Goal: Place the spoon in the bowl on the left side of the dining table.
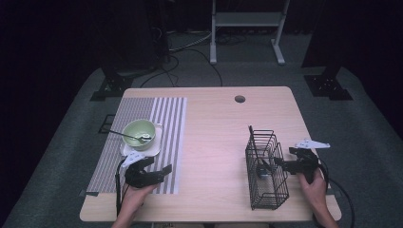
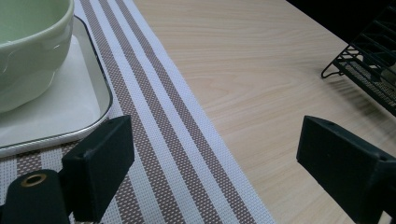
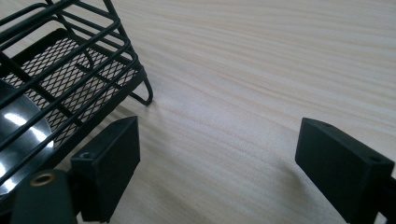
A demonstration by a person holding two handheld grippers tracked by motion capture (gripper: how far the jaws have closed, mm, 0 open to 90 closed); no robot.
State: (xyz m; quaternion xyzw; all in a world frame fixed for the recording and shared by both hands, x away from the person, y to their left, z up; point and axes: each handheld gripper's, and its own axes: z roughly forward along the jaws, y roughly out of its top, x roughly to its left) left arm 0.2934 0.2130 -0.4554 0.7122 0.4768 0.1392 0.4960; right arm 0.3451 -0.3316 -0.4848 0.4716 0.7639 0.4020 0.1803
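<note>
Grippers, left (image 2: 212,161) and right (image 3: 217,163), gape; nothing lettered legible.

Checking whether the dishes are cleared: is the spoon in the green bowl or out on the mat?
In. The spoon rests in the green bowl, its handle sticking out over the rim.

Readable text: none in any of the three views.
Bowl (image 1: 139,131), tray (image 2: 100,95), striped mat (image 1: 142,142): no lettering or numbers (only stripes on the mat).
Wire basket (image 1: 266,171): no label.
Desk (image 1: 214,142): no markings.
</note>
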